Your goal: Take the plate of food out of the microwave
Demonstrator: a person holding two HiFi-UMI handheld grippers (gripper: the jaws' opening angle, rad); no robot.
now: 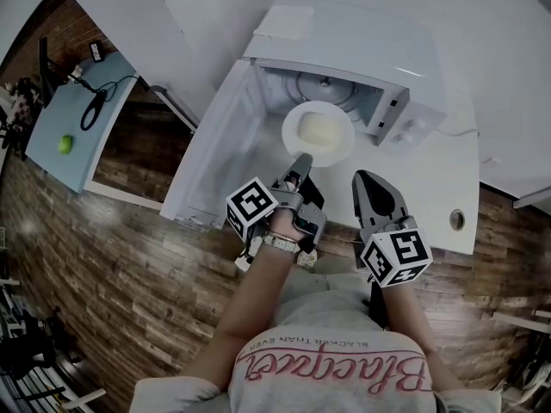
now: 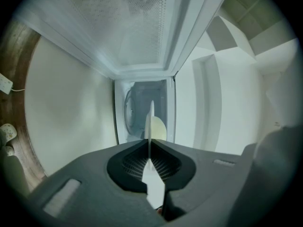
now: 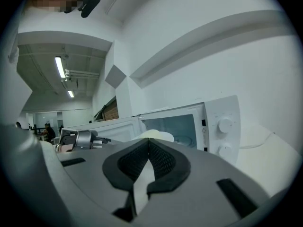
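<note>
1 microwave [image 1: 405, 89]; 1 plate [image 1: 341, 141], 1 food portion [image 1: 314, 129]; left gripper [image 1: 302, 160] pinching plate's 6 o'clock rim; right gripper [image 1: 362, 177] at 5 o'clock, jaws together

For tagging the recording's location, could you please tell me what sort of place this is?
Probably a lab or open workspace, not a home kitchen: a white microwave on a plain white counter, strip lights over a long hall, and a blue table with cables.
</note>
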